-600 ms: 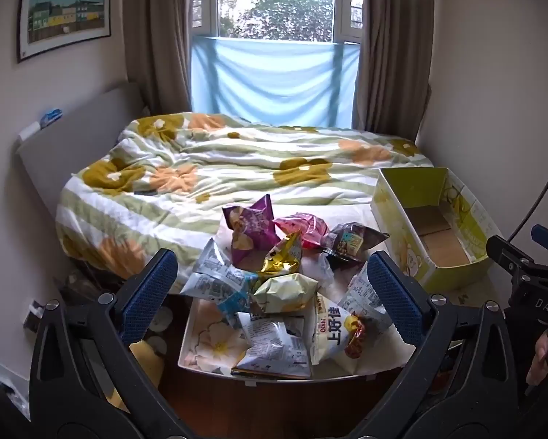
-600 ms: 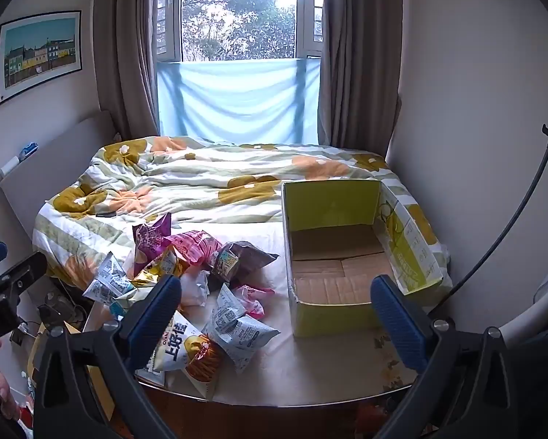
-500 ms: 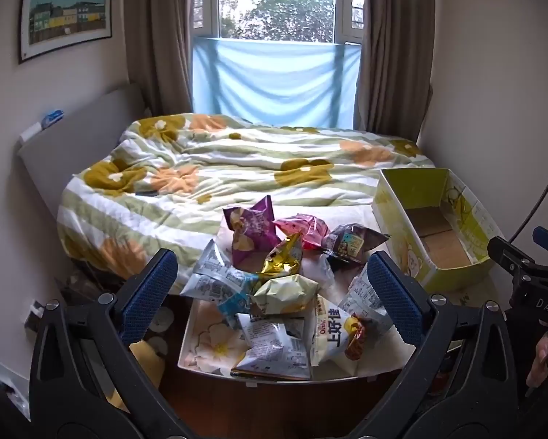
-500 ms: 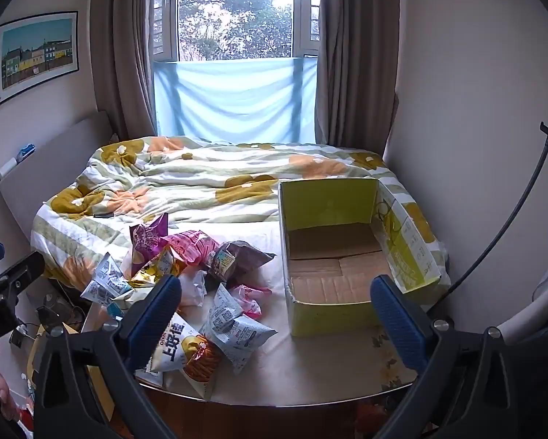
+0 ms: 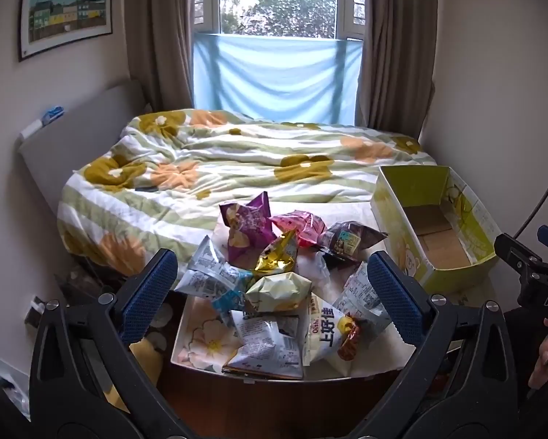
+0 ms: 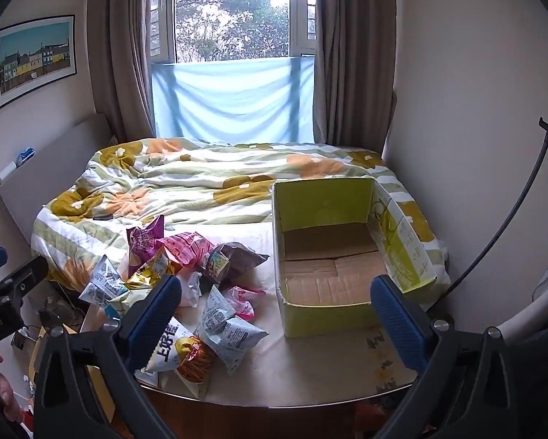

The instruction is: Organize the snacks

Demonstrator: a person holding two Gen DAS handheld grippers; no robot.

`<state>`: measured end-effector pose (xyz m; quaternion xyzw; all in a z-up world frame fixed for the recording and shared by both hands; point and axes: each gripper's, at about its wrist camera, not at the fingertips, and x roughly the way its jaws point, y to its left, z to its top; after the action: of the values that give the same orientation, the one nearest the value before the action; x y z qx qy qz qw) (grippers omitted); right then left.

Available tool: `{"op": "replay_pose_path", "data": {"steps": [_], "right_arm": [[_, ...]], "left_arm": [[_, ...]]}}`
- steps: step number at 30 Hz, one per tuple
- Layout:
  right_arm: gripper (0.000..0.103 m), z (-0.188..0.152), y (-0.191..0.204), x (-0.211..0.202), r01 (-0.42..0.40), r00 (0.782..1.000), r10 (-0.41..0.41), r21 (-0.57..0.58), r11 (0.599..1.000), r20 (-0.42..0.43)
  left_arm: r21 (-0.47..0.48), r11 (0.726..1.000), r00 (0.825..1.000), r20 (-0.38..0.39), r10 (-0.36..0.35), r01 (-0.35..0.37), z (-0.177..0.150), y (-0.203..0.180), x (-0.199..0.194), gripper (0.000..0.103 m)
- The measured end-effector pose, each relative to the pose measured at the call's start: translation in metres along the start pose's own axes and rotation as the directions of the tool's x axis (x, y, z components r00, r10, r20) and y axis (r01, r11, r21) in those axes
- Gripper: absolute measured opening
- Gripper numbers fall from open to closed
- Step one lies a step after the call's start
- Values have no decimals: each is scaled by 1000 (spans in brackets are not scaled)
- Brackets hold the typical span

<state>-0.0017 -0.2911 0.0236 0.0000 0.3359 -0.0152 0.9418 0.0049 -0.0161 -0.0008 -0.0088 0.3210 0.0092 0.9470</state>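
Since nothing is boxed yet, the relation that matters is pile-to-box: the yellow-green cardboard box (image 6: 328, 256) sits empty on the table (image 6: 310, 373), open top up, long axis running away from the cameras, and the snack pile (image 5: 274, 285) lies to its left, near but not touching as far as I can see. Left claw (image 5: 274, 292) is jaws wide apart, nothing between the pads, aimed down at the pile, which sits dead ahead and below it; so the left hand looks the nearer one for a first pick. Right claw (image 6: 275, 311) is also spread wide and empty, lined up more on the box's near-left corner, with the Oishi bag (image 6: 186, 351) and a white-blue packet (image 6: 230, 329) just by its left finger. Hard to read: bags overlap, so the lower ones are partly covered, the count is unclear, and the table's near edge is cut off by the claw frames. The small pink packet (image 6: 244, 300) is half hidden in the left wrist view.
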Motion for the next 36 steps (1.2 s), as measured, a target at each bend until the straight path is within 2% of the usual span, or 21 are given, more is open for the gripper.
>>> {"op": "replay_pose_path", "data": {"steps": [36], "right_arm": [[103, 10, -7, -1, -12, 1000, 12, 7, 1000, 10]], "left_arm": [[4, 1000, 1000, -1, 5, -5, 1, -3, 0, 102]]}}
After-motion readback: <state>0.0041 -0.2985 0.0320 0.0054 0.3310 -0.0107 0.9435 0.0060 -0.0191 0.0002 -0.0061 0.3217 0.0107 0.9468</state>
